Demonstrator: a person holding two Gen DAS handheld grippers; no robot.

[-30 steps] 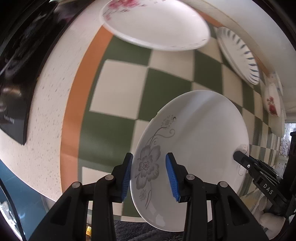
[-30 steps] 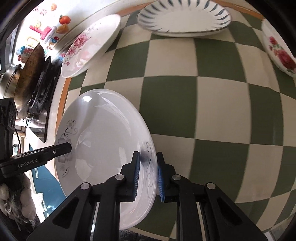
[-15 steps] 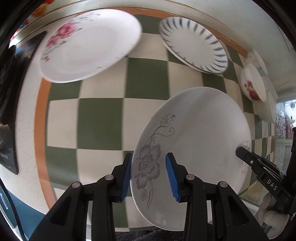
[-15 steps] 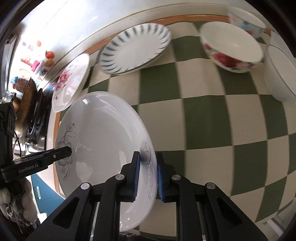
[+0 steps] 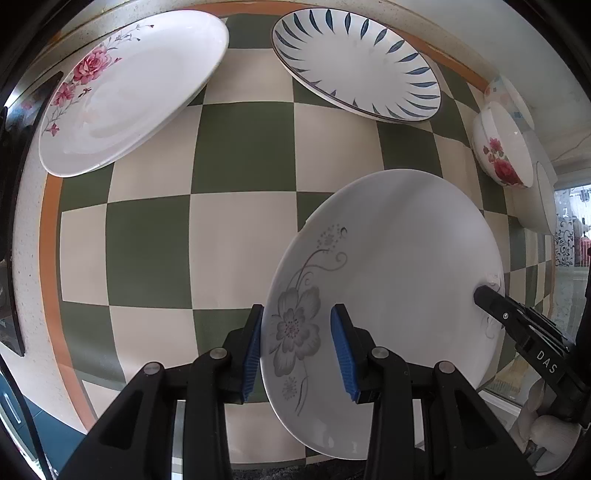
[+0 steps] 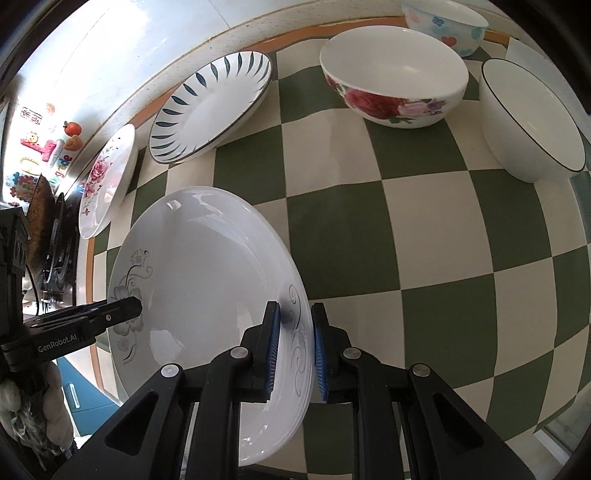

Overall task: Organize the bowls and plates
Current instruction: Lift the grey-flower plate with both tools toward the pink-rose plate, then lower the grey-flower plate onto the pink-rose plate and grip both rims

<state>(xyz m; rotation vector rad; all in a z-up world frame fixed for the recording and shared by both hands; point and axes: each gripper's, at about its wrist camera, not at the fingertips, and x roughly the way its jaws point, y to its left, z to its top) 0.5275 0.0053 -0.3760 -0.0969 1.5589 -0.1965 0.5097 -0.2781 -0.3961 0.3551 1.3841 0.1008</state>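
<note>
Both grippers pinch the grey flower plate (image 5: 391,266) above the checked worktop (image 5: 240,251): left gripper (image 5: 297,347) on its near-left rim, right gripper (image 6: 293,343) on the opposite rim.

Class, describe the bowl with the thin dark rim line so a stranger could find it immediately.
Start at the green-and-cream checked cloth and look to its far right side, where three bowls cluster. The plain white bowl sits nearest, right of the rose bowl; unlike that and the pastel-patterned bowl, it has no pattern, only a dark rim line.
</note>
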